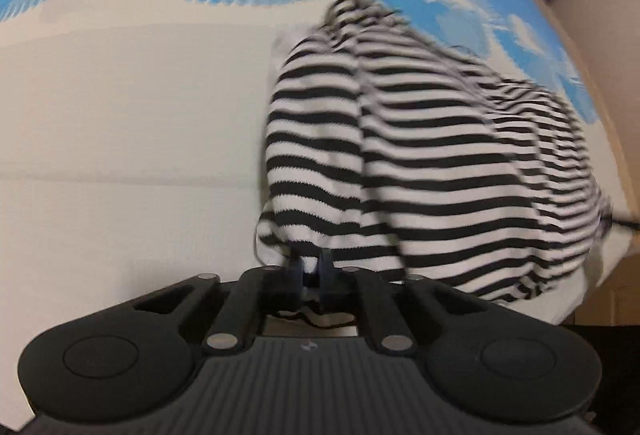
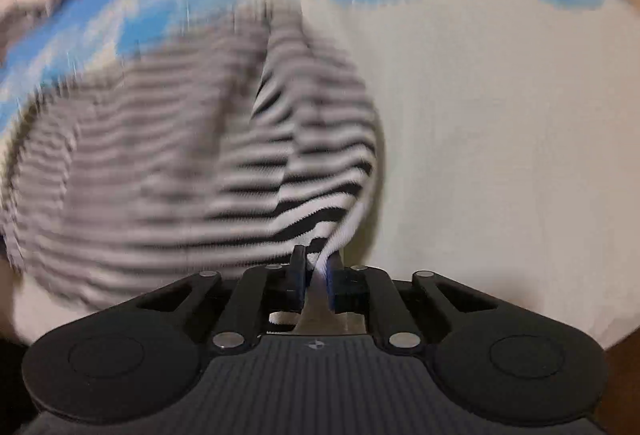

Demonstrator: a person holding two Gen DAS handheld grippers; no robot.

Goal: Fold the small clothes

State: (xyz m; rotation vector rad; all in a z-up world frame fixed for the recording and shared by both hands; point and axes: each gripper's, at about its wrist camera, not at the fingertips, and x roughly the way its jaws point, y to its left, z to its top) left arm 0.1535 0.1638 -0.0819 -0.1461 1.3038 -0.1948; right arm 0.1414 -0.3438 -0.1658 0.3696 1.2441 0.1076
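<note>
Jaws: both grippers pinch striped knit garment [image 1: 420, 155] | cream-blue cloth [image 1: 120, 155] beneath

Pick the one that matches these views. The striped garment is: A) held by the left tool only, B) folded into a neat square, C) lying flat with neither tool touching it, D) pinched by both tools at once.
D: the left tool and the right tool are each closed on an edge of the black-and-white striped garment.
</note>
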